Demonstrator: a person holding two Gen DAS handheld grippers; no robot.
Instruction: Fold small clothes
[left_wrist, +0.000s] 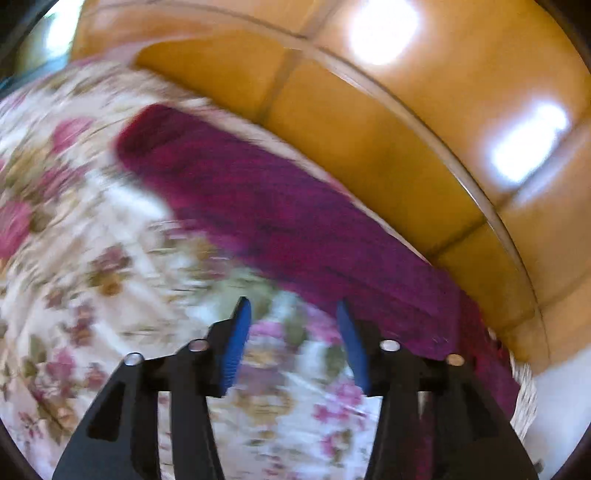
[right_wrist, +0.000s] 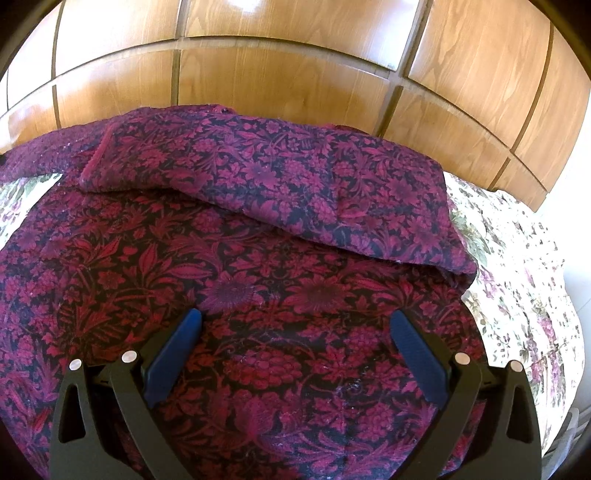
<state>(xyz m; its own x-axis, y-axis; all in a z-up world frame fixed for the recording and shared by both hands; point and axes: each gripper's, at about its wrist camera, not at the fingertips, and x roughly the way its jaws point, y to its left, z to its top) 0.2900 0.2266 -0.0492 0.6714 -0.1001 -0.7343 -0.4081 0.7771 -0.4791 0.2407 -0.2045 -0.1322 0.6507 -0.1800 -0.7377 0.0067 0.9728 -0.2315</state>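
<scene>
A dark magenta floral garment (right_wrist: 280, 258) lies spread on a floral bedspread (right_wrist: 517, 280), with one part folded over across its far side (right_wrist: 295, 177). My right gripper (right_wrist: 295, 325) is open and empty, just above the garment's middle. In the blurred left wrist view the garment (left_wrist: 266, 206) shows as a long magenta strip along the bed's far edge. My left gripper (left_wrist: 293, 310) is open and empty over the bedspread (left_wrist: 92, 240), its right fingertip next to the garment's near edge.
A wooden panelled headboard or wardrobe (right_wrist: 295, 74) stands right behind the bed; it also shows in the left wrist view (left_wrist: 406, 129). A white wall or floor strip (right_wrist: 580, 258) lies at the far right.
</scene>
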